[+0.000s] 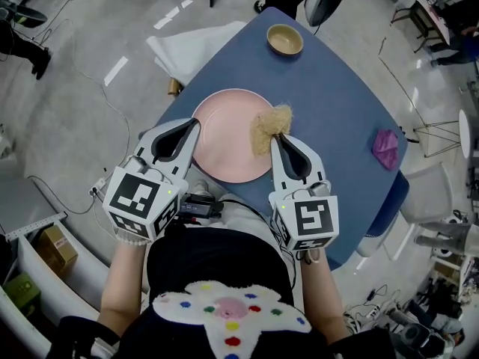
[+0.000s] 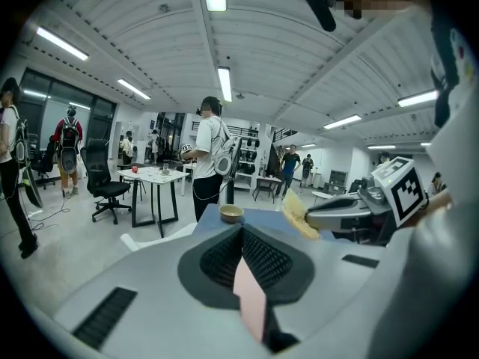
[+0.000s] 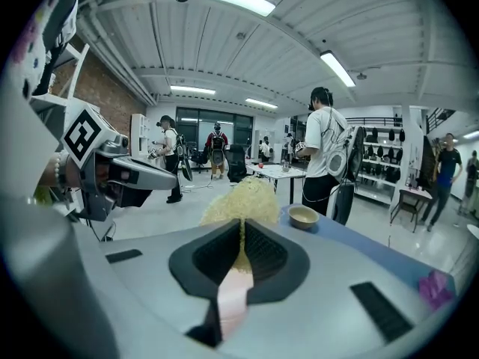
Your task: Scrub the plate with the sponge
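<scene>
A round pink plate (image 1: pixel 224 137) lies on the blue table (image 1: pixel 337 88) close to the person. My left gripper (image 1: pixel 196 123) is shut on the plate's left rim; in the left gripper view the pink edge (image 2: pixel 251 298) sits pinched between the jaws of the left gripper (image 2: pixel 241 234). My right gripper (image 1: pixel 274 136) is shut on a tan fibrous sponge (image 1: pixel 269 126) that rests on the plate's right part. In the right gripper view the sponge (image 3: pixel 243 200) bulges out past the right gripper (image 3: pixel 241 226), with the pink plate (image 3: pixel 233 298) under it.
A wooden bowl (image 1: pixel 285 40) stands at the table's far end and a purple cloth (image 1: pixel 386 148) lies near the right edge. A white chair (image 1: pixel 187 47) is off the table's left side. People stand by desks further back in the room.
</scene>
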The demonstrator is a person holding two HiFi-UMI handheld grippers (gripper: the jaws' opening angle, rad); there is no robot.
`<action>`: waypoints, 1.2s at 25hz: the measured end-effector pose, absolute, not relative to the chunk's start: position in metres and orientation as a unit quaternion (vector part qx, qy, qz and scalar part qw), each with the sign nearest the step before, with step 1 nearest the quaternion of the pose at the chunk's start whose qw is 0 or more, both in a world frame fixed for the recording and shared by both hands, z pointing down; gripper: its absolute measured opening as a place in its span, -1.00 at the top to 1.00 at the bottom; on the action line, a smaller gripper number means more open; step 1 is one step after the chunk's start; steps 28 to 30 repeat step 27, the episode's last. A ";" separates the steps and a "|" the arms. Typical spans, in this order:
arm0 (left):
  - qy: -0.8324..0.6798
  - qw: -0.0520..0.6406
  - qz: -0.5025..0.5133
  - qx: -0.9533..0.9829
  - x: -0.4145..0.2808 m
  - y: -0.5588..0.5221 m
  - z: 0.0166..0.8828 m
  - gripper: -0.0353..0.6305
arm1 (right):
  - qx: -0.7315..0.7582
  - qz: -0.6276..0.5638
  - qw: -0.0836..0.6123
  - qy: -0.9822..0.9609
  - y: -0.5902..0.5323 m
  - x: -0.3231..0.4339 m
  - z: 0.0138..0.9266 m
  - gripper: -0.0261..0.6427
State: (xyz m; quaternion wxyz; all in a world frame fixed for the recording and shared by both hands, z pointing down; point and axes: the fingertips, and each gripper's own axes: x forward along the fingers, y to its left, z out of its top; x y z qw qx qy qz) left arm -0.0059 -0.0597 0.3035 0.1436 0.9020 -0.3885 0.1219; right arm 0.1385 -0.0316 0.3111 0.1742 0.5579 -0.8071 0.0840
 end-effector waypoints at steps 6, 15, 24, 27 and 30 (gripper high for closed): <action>-0.389 0.145 0.126 0.901 -0.006 -0.058 0.305 0.87 | 0.551 0.078 0.180 -0.811 -0.030 0.133 0.310 0.86; -0.389 0.149 0.130 0.900 -0.006 -0.057 0.310 0.87 | 0.550 0.080 0.184 -0.811 -0.030 0.131 0.313 0.86; -0.389 0.151 0.132 0.899 -0.007 -0.058 0.312 0.87 | 0.546 0.079 0.188 -0.813 -0.031 0.128 0.315 0.86; -0.388 0.149 0.130 0.900 -0.005 -0.059 0.311 0.87 | 0.545 0.080 0.185 -0.814 -0.031 0.128 0.313 0.86; -0.388 0.149 0.130 0.900 -0.005 -0.059 0.311 0.87 | 0.545 0.080 0.185 -0.814 -0.031 0.128 0.313 0.86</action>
